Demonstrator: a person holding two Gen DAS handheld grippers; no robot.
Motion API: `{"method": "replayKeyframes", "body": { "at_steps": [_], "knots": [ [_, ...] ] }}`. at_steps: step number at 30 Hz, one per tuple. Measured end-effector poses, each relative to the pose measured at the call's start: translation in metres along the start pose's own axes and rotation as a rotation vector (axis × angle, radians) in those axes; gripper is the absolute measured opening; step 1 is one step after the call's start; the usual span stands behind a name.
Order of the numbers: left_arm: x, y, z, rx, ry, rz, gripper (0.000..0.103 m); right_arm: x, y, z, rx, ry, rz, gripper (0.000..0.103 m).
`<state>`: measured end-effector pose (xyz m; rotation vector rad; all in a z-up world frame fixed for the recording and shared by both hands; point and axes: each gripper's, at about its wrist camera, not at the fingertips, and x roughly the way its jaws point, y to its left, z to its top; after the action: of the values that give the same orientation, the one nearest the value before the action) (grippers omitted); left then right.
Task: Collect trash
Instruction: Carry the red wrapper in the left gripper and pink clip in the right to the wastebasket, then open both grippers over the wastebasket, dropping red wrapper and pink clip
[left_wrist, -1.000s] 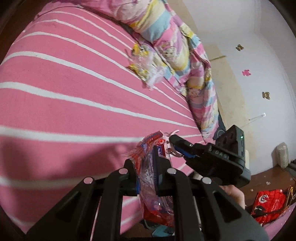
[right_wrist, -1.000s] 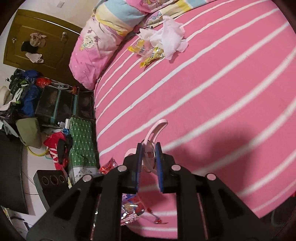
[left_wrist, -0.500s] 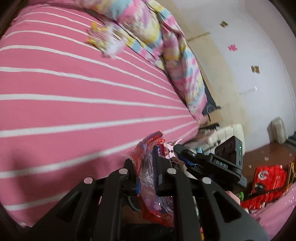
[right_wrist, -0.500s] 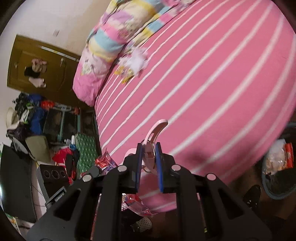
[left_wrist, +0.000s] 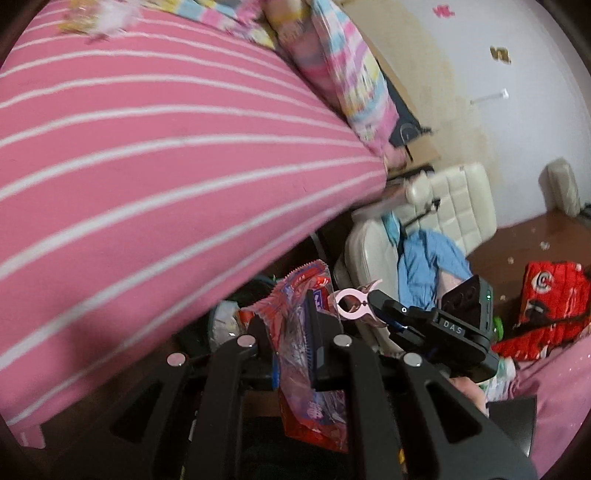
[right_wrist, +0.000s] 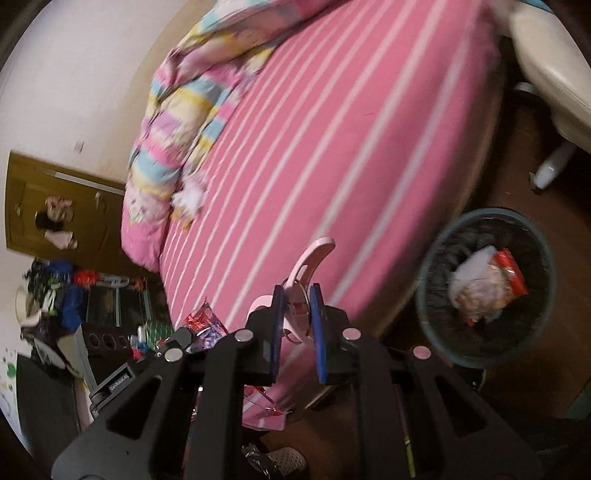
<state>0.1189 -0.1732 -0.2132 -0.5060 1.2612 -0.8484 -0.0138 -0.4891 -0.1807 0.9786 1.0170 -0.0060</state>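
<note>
Bin (right_wrist: 428, 295) holds wrappers (right_wrist: 487, 284).

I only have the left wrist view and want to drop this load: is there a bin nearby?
Observer: Yes, a round trash bin stands on the floor beside the striped bed.
Operator: Is it empty?
Observer: No, crumpled white and red wrappers already lie inside.
Operator: Does my right hand-held gripper hold its item firmly?
Observer: The right hand-held gripper is shut on a pink clip, the bin right of its tip.
</note>
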Motion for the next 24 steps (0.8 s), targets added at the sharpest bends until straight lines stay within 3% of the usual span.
{"method": "replayKeyframes", "body": {
  "at_steps": [10,17,22,24],
  "knots": [
    [0.099,-0.036,-0.018,0.037,0.151,0.019,0.01,-0.037,-0.107,0.012,0.124,-0.029,-0.054,0.015],
    [0.158,-0.044,-0.024,0.05,0.233,0.059,0.01,-0.024,-0.136,0.016,0.103,0.01,-0.171,0.015],
    [0.183,-0.04,-0.027,0.055,0.274,0.089,0.01,-0.015,-0.159,0.02,0.135,0.026,-0.175,0.018],
    [0.194,-0.04,-0.028,0.057,0.287,0.104,0.01,-0.014,-0.165,0.023,0.14,0.027,-0.177,0.024]
  ]
}}
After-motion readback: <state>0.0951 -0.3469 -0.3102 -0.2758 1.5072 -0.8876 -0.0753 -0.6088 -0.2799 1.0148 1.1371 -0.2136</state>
